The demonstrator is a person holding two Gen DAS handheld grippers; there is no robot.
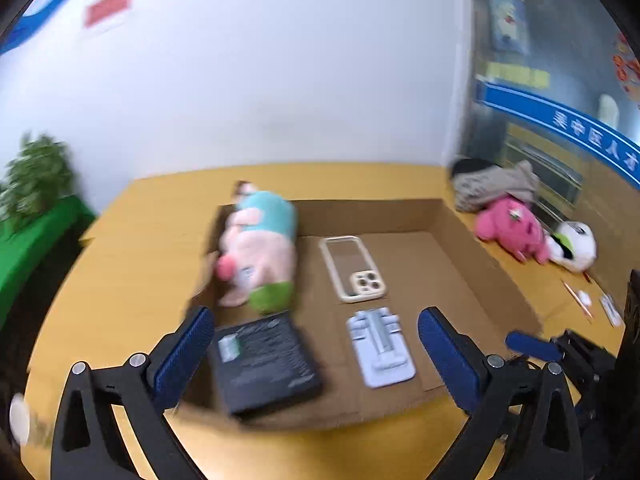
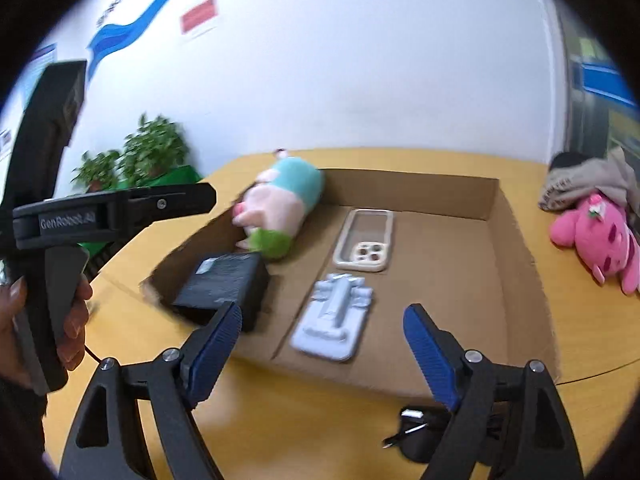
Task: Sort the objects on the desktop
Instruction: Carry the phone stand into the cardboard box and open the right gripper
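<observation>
A shallow cardboard tray [image 1: 472,252] [image 2: 516,264] lies on the yellow table. In it are a pink and teal plush pig [image 1: 260,248] [image 2: 280,204], a black box [image 1: 264,364] [image 2: 224,284], a clear phone case [image 1: 354,268] [image 2: 366,240] and a pale blue phone stand [image 1: 382,348] [image 2: 334,318]. My left gripper [image 1: 316,350] is open and empty, above the tray's near edge. My right gripper [image 2: 322,350] is open and empty, above the tray's near edge. The left gripper's body [image 2: 52,220] shows at the left of the right wrist view.
A pink plush [image 1: 512,228] [image 2: 596,236], a white plush [image 1: 574,246] and a grey cloth bundle [image 1: 492,184] [image 2: 584,184] lie right of the tray. Pens and small items [image 1: 584,300] lie at the right. A black item with a cable [image 2: 416,432] lies at the table's front. Green plants [image 2: 136,156] stand at the left.
</observation>
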